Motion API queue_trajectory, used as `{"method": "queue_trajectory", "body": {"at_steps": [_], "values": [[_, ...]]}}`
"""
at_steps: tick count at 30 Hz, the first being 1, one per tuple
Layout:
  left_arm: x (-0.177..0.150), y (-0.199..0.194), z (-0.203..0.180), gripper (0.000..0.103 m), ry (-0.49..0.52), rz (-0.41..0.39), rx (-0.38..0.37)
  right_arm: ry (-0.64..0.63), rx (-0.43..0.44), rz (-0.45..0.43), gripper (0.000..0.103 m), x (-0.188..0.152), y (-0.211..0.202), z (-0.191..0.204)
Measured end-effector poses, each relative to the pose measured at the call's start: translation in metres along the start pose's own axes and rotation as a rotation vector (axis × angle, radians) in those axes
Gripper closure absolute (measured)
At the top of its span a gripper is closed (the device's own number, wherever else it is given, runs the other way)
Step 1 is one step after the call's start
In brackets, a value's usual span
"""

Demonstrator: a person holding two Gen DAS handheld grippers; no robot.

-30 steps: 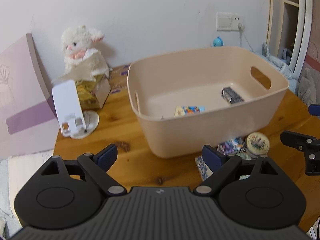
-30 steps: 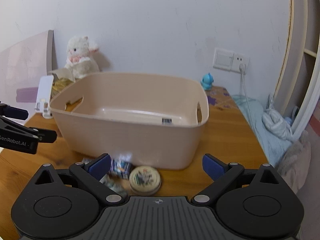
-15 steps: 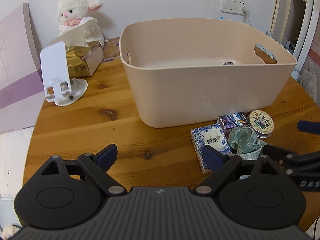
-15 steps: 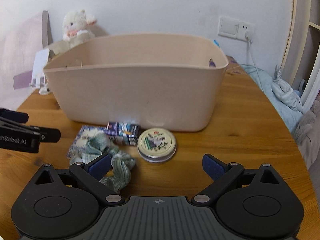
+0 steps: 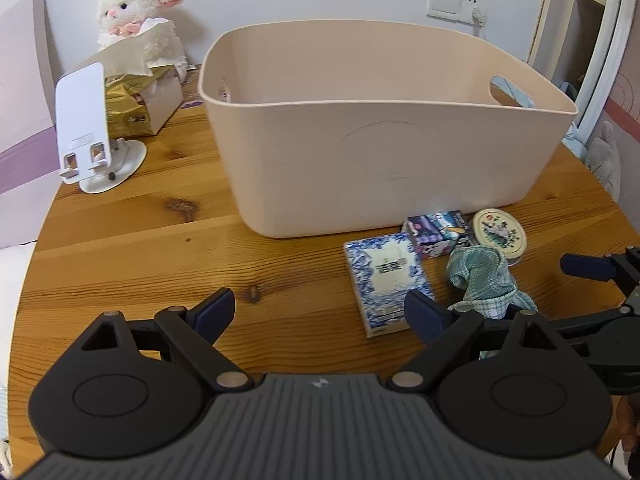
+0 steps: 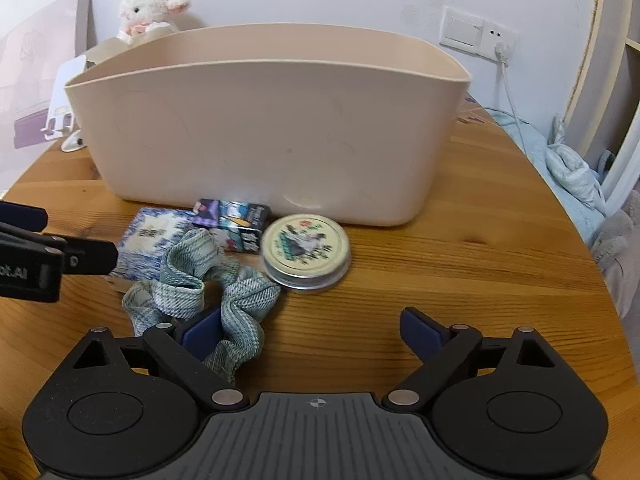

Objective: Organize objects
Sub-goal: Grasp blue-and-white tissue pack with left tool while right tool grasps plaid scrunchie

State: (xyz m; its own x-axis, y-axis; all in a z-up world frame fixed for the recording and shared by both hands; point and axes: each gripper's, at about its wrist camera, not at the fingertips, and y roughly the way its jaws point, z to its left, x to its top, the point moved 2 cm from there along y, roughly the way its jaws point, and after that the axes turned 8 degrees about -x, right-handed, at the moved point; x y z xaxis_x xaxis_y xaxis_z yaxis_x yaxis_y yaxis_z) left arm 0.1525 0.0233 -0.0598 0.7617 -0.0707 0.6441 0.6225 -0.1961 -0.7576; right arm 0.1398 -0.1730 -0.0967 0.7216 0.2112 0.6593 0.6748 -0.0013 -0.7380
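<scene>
Both grippers tilt steeply down toward the round wooden table [image 5: 120,248], side by side near its front edge. The left gripper [image 5: 318,310] stands released, its dark-blue pads wide apart over bare wood, with the blue-and-white patterned tissue packet [image 5: 386,280] lying just by its right pad. The right gripper [image 6: 310,326] is also unclenched, its jaws closing slightly; nothing is pinched between them, though the green checked fabric scrunchie [image 6: 200,284] lies crumpled against its left pad (touching or merely overlapping, I cannot tell).

The loose things cluster in front of the large beige plastic tub [image 5: 384,152]: the packet, a small dark printed card box [image 6: 232,224] close to the tub's wall, and a round metal tin with a painted cream lid [image 6: 306,246] beside the box, the scrunchie nearest the grippers.

To the tub's left a white phone stand [image 5: 86,124] stands on its disc base, a gold tissue box [image 5: 136,108] behind it and a white plush lamb [image 5: 136,12] against the pale wall. A white wall socket [image 6: 476,34] with a plugged cable sits to the right, above crumpled grey-blue bedding [image 6: 572,168].
</scene>
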Motion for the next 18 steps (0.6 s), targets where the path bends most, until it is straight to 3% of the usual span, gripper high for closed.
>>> {"method": "queue_trajectory", "body": {"at_steps": [10,13,17,18], "values": [[0.003,0.018,-0.013,0.011,-0.012,0.014,-0.038,0.045,0.006,0.006,0.013,-0.004,0.005,-0.016],[0.002,0.026,-0.014,0.011,-0.015,0.024,-0.034,0.035,0.019,-0.012,0.028,-0.004,0.003,-0.015],[0.002,0.034,-0.015,0.013,-0.016,0.045,-0.020,0.020,0.045,-0.019,0.058,-0.002,0.000,-0.015],[0.001,0.036,-0.015,0.019,-0.018,0.052,-0.018,0.016,0.050,-0.018,0.066,-0.002,-0.001,-0.015]]}}
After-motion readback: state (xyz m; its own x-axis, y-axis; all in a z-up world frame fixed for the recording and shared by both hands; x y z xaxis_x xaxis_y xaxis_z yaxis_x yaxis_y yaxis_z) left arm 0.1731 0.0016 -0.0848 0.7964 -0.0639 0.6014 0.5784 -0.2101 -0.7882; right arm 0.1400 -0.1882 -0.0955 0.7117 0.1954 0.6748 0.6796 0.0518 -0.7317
